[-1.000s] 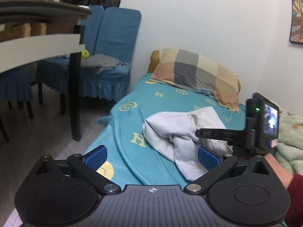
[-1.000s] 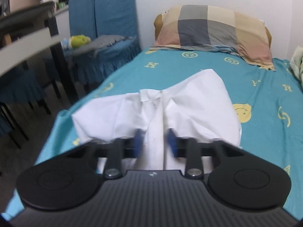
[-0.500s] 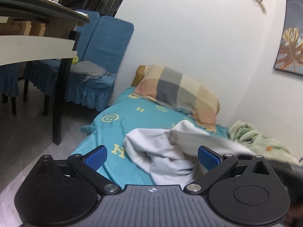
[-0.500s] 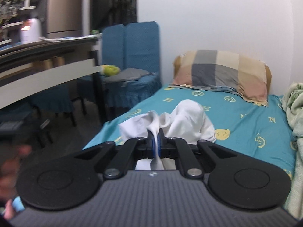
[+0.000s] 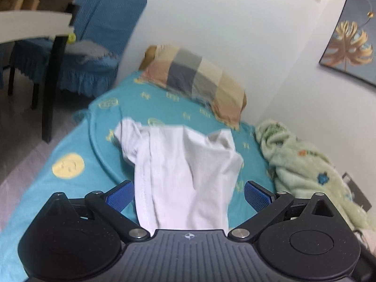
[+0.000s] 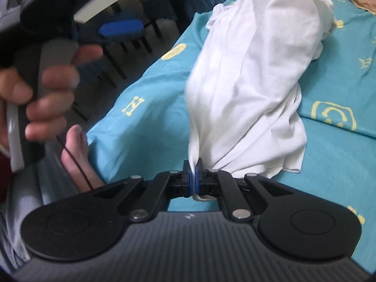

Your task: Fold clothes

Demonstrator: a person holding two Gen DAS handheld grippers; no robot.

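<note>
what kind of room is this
Most likely a bedroom in a home: a bed with a teal sheet and a checked pillow, and a framed leaf picture on the wall. Covered chairs beside a table suggest it doubles as living space.

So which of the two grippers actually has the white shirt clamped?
The right gripper: its pads pinch a bunch of the white shirt. The left gripper stands wide open around it.

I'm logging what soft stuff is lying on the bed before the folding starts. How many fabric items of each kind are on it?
White garment: 1, pinched by the right hand-held gripper
Checked pillow: 1
Pale green blanket: 1
Total: 3, on the teal bedsheet
</note>
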